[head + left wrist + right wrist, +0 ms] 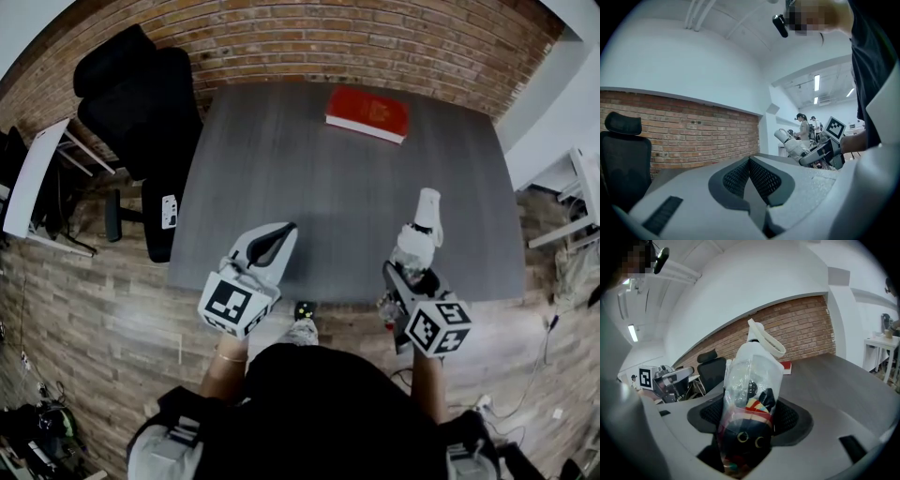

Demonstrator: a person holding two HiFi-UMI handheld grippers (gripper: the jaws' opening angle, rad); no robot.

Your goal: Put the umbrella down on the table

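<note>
My right gripper [412,261] is shut on a folded umbrella [419,236] wrapped in clear plastic, with a white handle loop at its far end. In the right gripper view the umbrella [749,399] stands up between the jaws, dark with coloured stripes showing through the wrap, held above the near right part of the dark grey table [319,187]. My left gripper [274,242] is shut and holds nothing; it hovers over the table's near left edge. In the left gripper view its black pads [740,177] meet, and the other gripper with the umbrella [790,143] shows to the right.
A red book [367,113] lies at the table's far side near the brick wall. A black office chair [141,103] stands left of the table. White furniture [581,187] sits at the right. Two people stand far off in the left gripper view.
</note>
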